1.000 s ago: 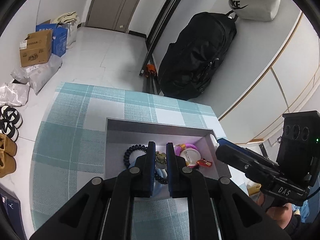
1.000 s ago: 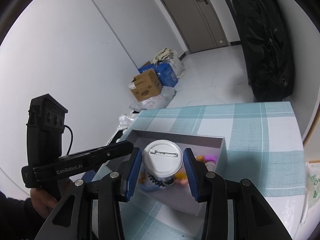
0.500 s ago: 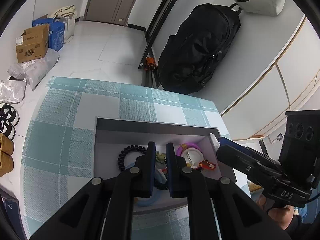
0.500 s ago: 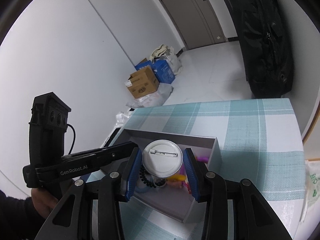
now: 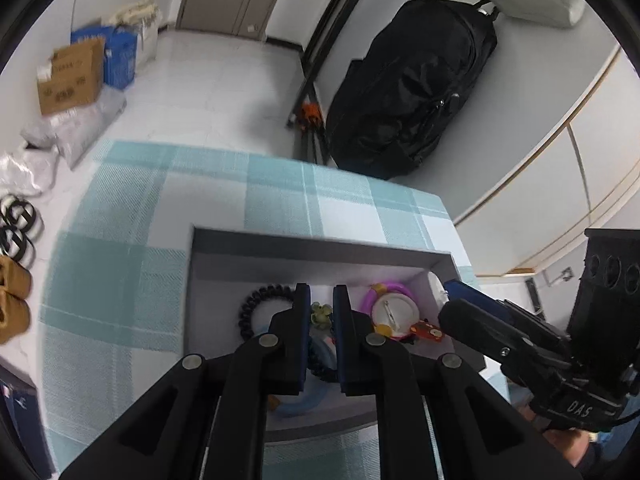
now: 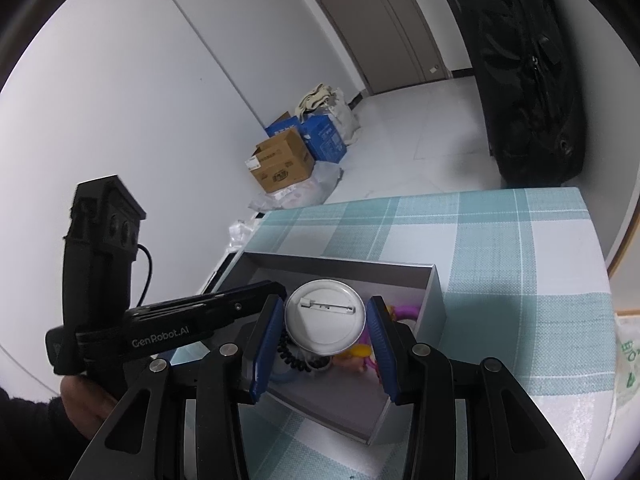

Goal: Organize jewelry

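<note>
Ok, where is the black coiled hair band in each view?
Left wrist: the hair band lies in the grey box, just left of the left jaws.
Right wrist: the hair band peeks out low and centre, under the white badge gripped in the right jaws.
Shared landmark: the cardboard carton on the floor, upper left in the left view, near the centre in the right.
</note>
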`<control>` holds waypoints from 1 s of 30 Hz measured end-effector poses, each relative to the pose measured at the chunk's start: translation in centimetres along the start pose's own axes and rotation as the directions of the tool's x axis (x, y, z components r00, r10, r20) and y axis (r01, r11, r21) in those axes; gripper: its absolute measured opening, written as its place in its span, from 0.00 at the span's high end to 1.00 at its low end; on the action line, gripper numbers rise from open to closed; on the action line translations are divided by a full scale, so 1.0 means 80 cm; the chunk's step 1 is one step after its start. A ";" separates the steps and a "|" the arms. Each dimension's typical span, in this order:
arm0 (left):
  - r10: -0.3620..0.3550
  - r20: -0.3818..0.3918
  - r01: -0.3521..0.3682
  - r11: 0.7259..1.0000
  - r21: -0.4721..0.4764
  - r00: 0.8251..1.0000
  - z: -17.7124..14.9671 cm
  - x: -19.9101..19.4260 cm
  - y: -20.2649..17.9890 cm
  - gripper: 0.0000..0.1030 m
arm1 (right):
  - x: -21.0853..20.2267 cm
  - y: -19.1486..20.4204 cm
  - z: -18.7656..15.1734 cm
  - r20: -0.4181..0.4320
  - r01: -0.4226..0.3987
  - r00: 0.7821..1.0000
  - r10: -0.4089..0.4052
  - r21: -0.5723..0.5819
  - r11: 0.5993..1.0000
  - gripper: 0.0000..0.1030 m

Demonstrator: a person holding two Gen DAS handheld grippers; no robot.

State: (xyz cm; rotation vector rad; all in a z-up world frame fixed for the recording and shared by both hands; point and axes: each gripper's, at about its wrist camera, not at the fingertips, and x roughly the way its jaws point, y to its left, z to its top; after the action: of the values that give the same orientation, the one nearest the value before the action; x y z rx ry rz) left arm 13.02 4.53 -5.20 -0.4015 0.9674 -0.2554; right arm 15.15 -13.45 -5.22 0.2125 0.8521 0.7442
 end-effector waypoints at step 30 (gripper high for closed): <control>0.142 0.248 -0.160 0.986 0.054 0.958 -0.027 -0.084 -0.033 0.29 | -0.064 0.041 -0.020 0.195 0.115 0.976 -0.096 -0.085 0.990 0.05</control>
State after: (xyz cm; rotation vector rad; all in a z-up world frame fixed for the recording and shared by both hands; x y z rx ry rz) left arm 7.42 4.28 -0.14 -0.2815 0.7404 -0.0990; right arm 10.09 -14.68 -1.72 0.1483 0.6393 0.6521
